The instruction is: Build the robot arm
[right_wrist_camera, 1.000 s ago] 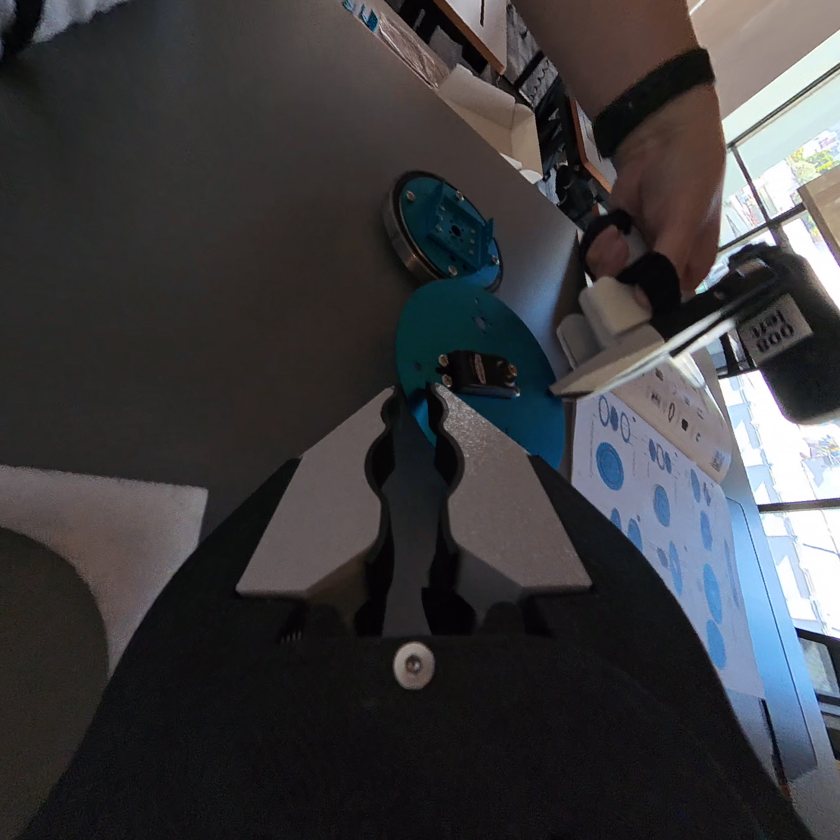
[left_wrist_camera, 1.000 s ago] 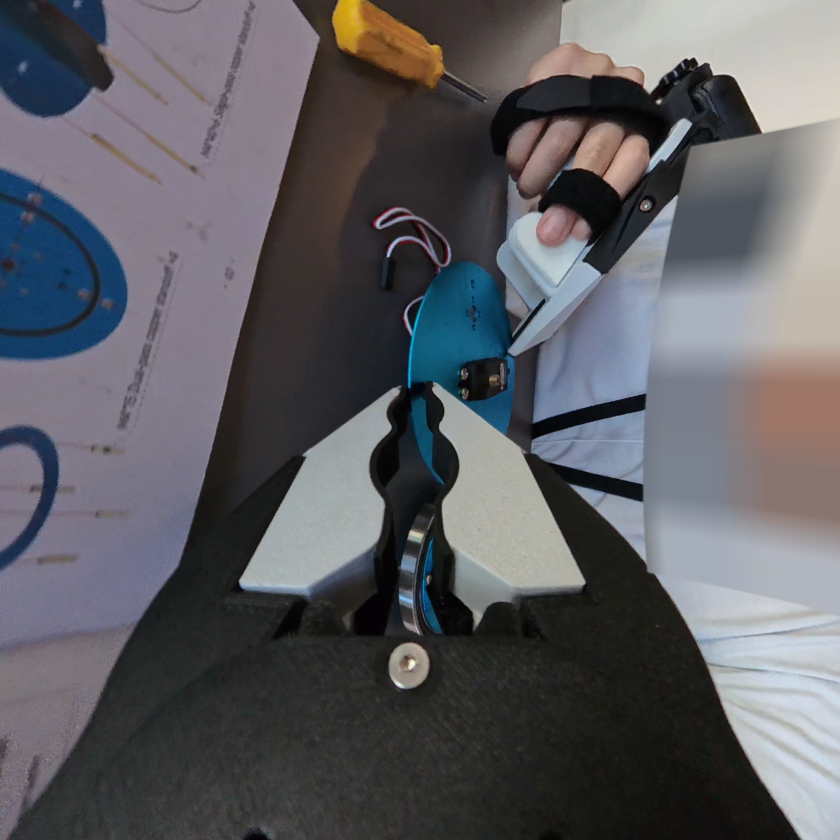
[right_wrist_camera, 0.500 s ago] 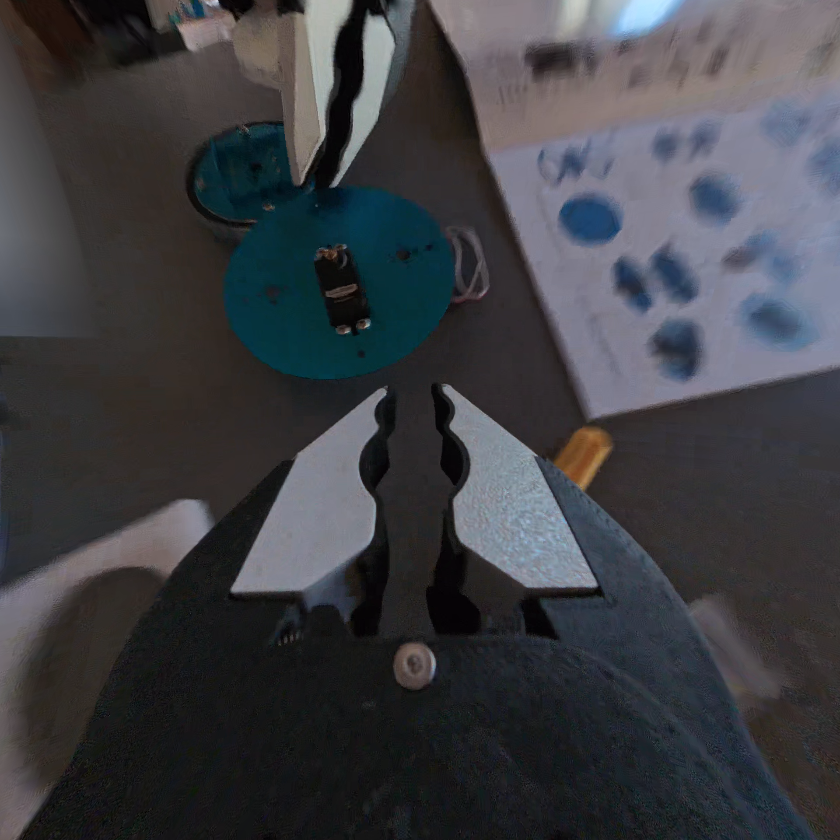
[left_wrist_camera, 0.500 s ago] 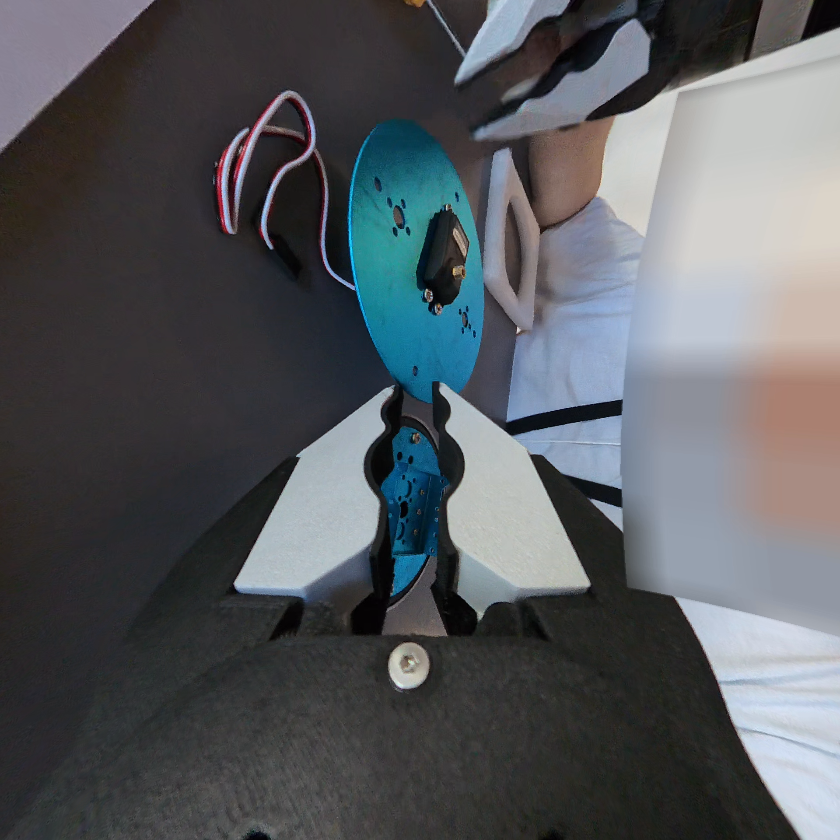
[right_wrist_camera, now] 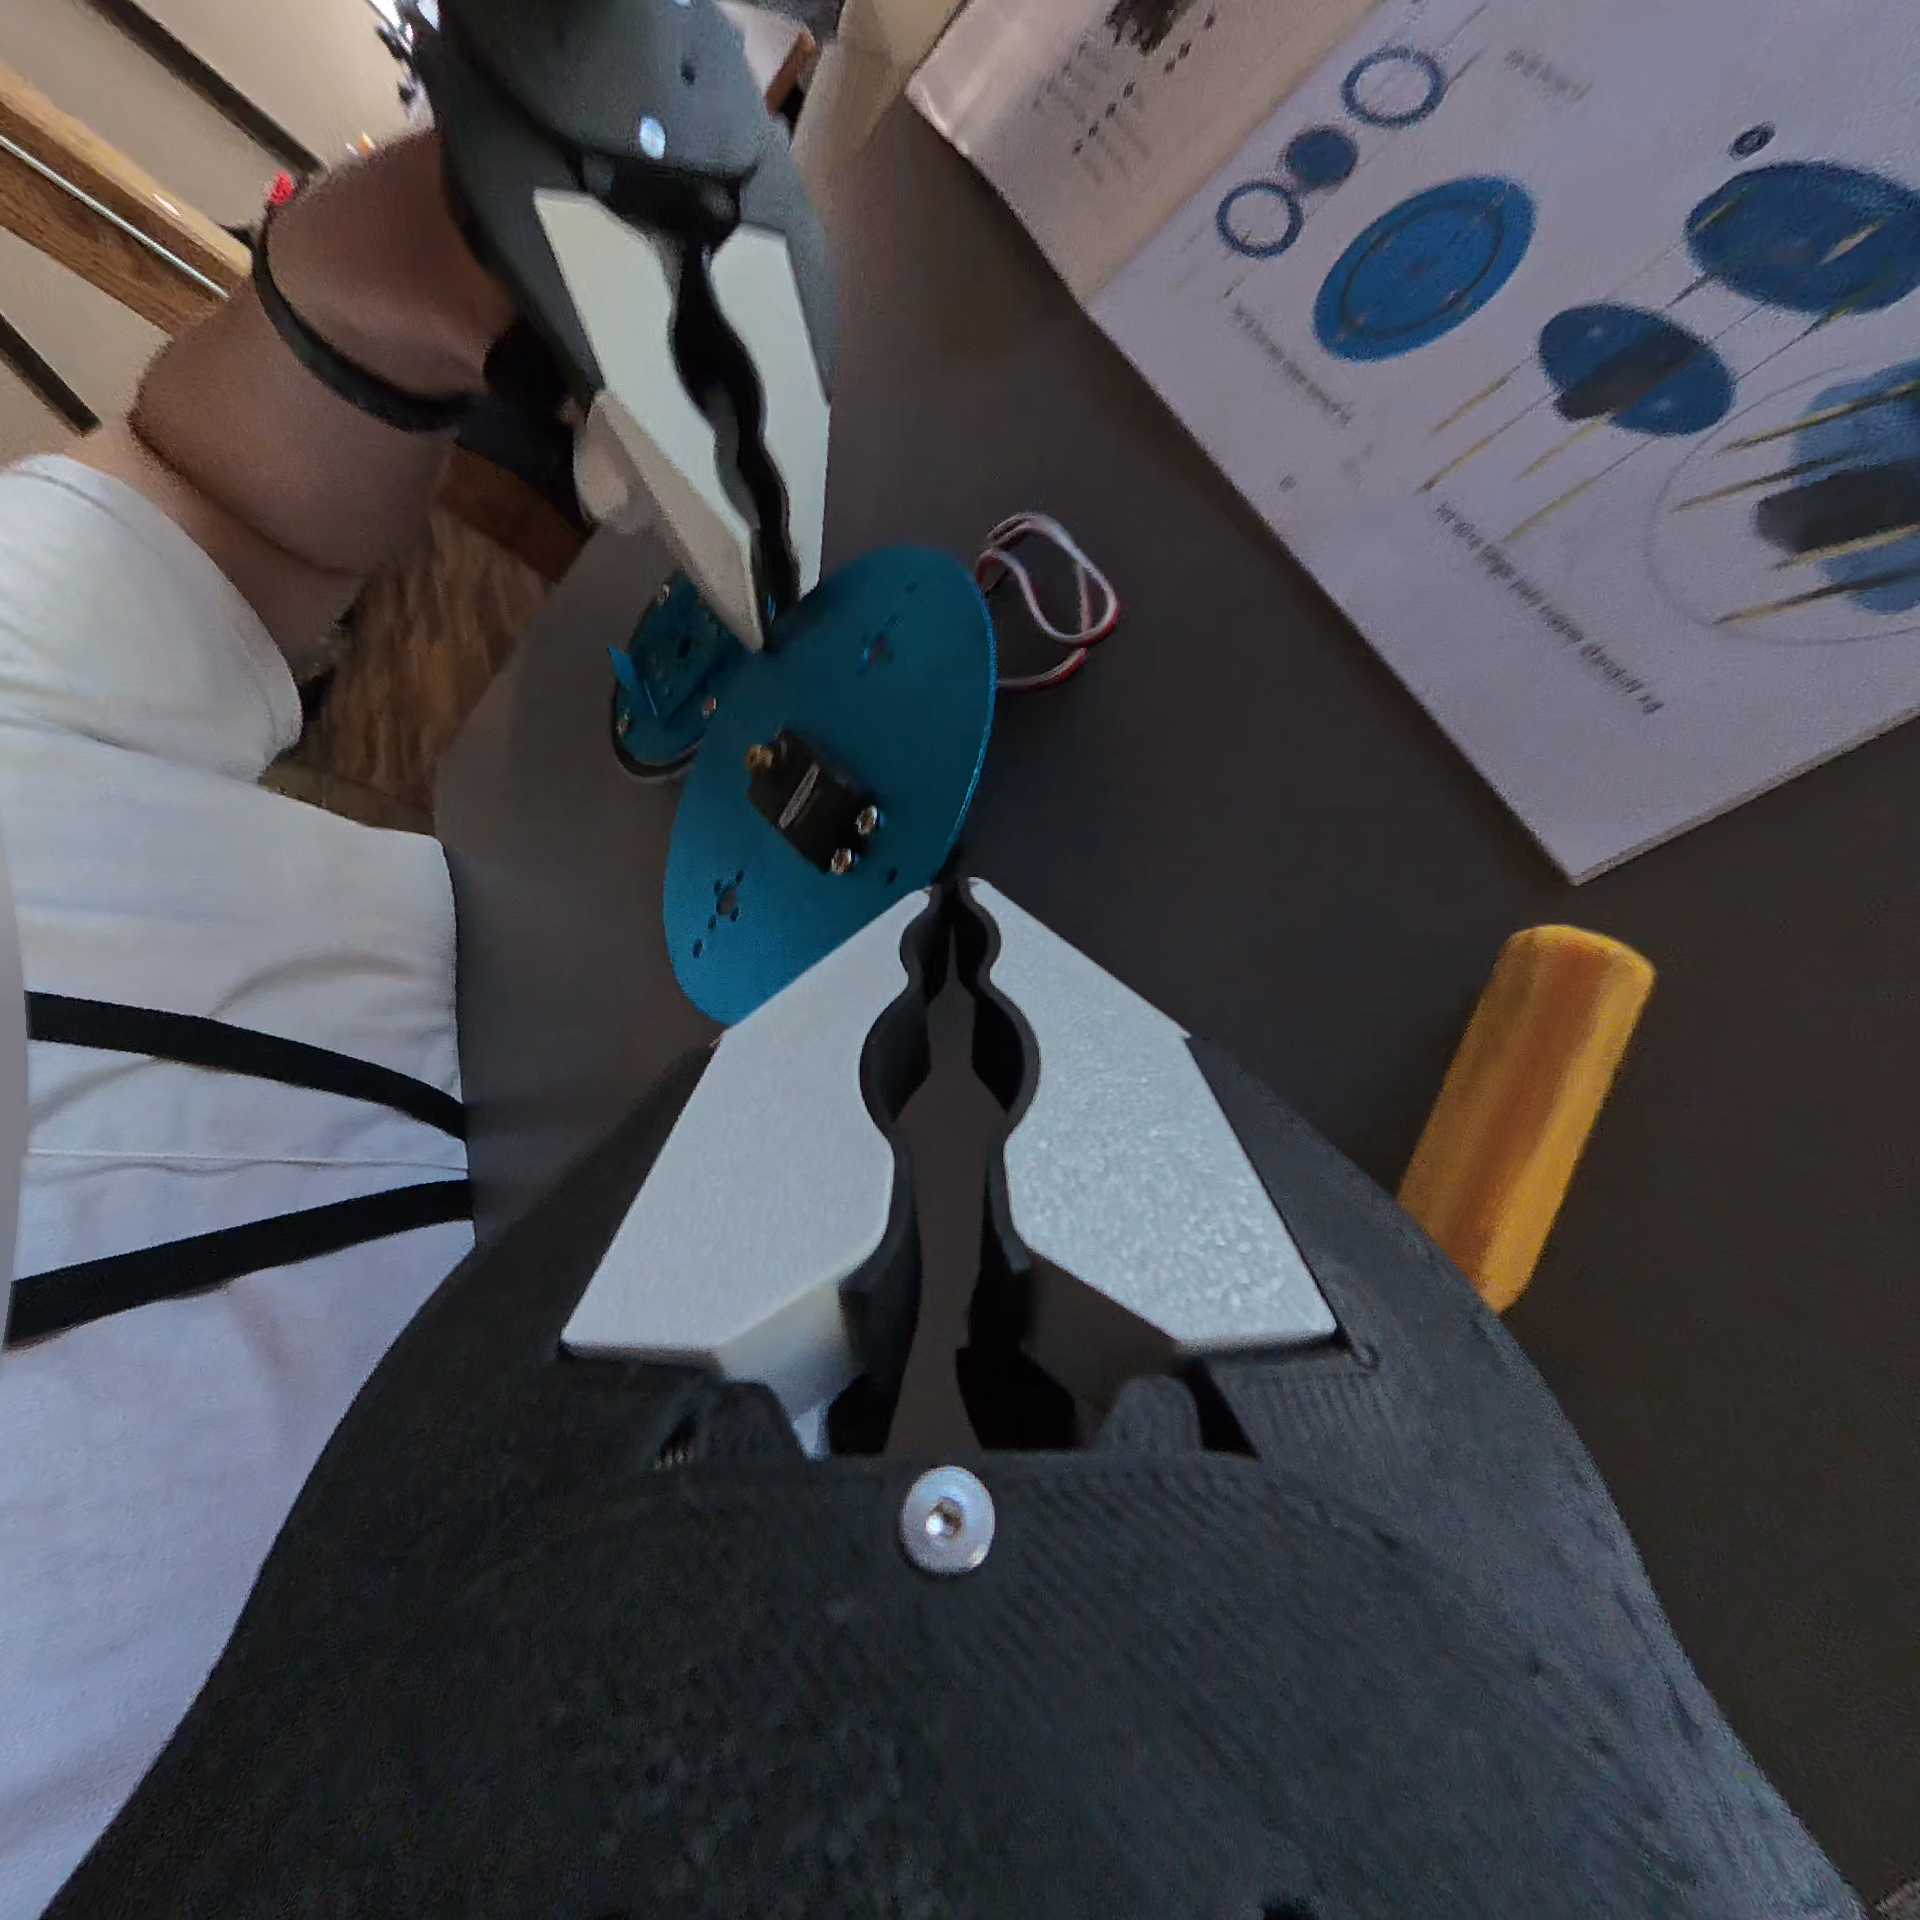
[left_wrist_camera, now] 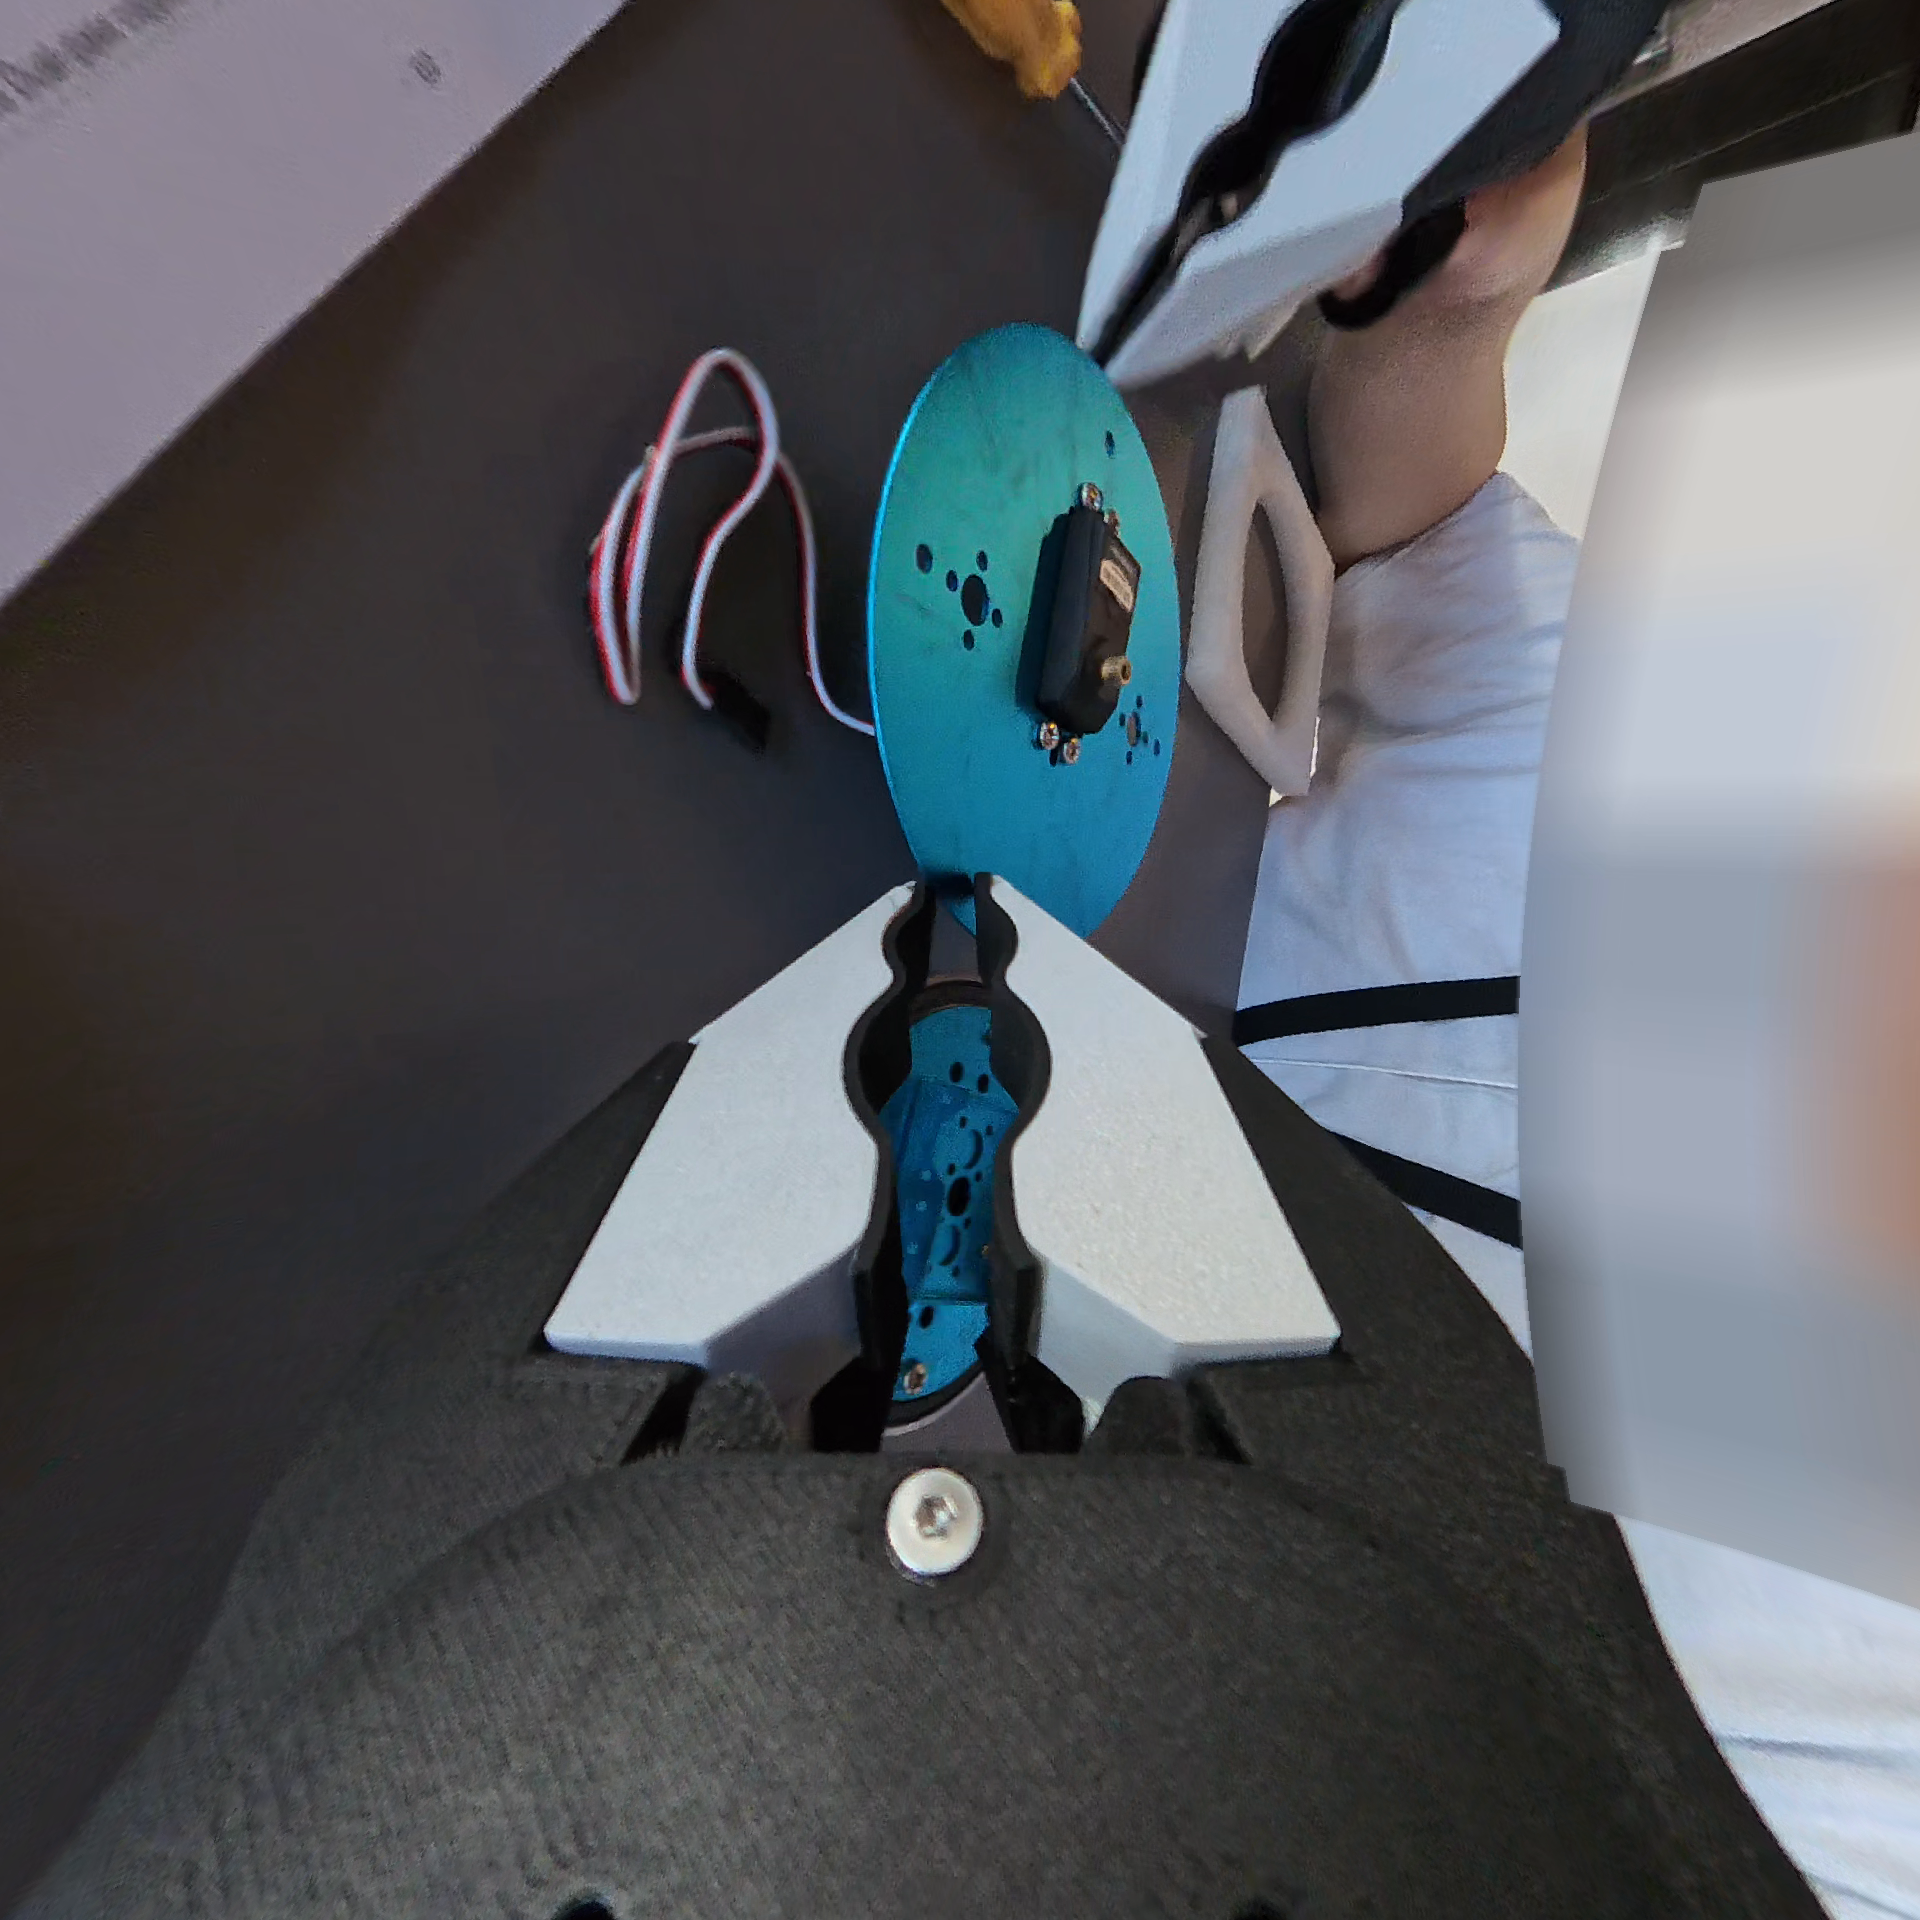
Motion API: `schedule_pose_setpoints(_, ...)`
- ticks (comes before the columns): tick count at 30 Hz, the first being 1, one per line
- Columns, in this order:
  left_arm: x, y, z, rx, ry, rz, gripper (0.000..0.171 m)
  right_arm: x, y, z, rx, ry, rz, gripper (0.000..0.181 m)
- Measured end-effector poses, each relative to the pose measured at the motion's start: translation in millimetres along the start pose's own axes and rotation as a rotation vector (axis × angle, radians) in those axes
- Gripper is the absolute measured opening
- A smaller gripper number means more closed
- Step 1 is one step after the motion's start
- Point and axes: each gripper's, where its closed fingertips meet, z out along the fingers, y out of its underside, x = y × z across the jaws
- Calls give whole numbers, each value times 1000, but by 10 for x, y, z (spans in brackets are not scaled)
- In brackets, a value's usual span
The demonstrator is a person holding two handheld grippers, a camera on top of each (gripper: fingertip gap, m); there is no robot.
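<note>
I have both grippers pinched on opposite rims of the blue disc [left_wrist_camera: 1023, 623], the left gripper [left_wrist_camera: 951, 883] near, the right gripper [right_wrist_camera: 951, 888] far, just above the dark table [left_wrist_camera: 416, 727]; it looks thin, stiff, slippery metal, best held by the edge, clear of the black motor [left_wrist_camera: 1081, 623].

Both views are evenly lit by soft, fairly bright light, and no hard shadows are cast on the dark surface [left_wrist_camera: 343, 727]. Strong wide-angle bending is seen toward the edges. The printed sheet [right_wrist_camera: 1558, 364] and the yellow handle [right_wrist_camera: 1517, 1101] are blurred; slight blur is spread across the far objects.
</note>
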Motion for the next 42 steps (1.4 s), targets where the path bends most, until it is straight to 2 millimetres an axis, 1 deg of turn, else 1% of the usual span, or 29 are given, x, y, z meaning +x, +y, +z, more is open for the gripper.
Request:
schedule_pose_setpoints(2,88,18,39,9,30,-9,8,41,-20,-28,-2,-1,0,4)
schedule_pose_setpoints(5,115,66,81,-3,39,-18,10,184,9,-128,-8,98,-32,10)
schedule_pose_setpoints(7,108,77,88,2,36,-13,10,143,31,-205,-11,100,-64,17)
schedule_pose_setpoints(8,112,77,88,6,42,-20,9,93,46,-232,-15,83,-80,24)
schedule_pose_setpoints(10,115,78,88,15,47,-23,9,-30,100,-249,-48,38,-143,28)
schedule_pose_setpoints(12,110,75,84,26,43,-21,9,-54,153,-231,-87,48,-209,36)
schedule_pose_setpoints(14,111,77,85,30,33,-14,9,-55,277,-196,-163,52,-242,36)
schedule_pose_setpoints(16,114,76,86,30,28,0,9,-35,367,-148,-208,56,-220,36)
schedule_pose_setpoints(19,114,59,82,36,35,-1,7,-112,416,-65,-222,-11,-174,35)
schedule_pose_setpoints(22,115,49,81,41,39,-3,6,-73,458,-38,-243,1,-178,35)
schedule_pose_setpoints(25,119,54,91,41,33,0,7,-91,412,-42,-211,-17,-168,35)
schedule_pose_setpoints(27,118,50,92,44,22,5,7,-144,397,-48,-198,-62,-124,31)
schedule_pose_setpoints(34,112,49,99,44,-40,34,8,-200,389,-35,-187,-150,-2,20)
schedule_pose_setpoints(42,128,70,121,40,-95,65,10,15,162,-61,-38,-98,58,18)
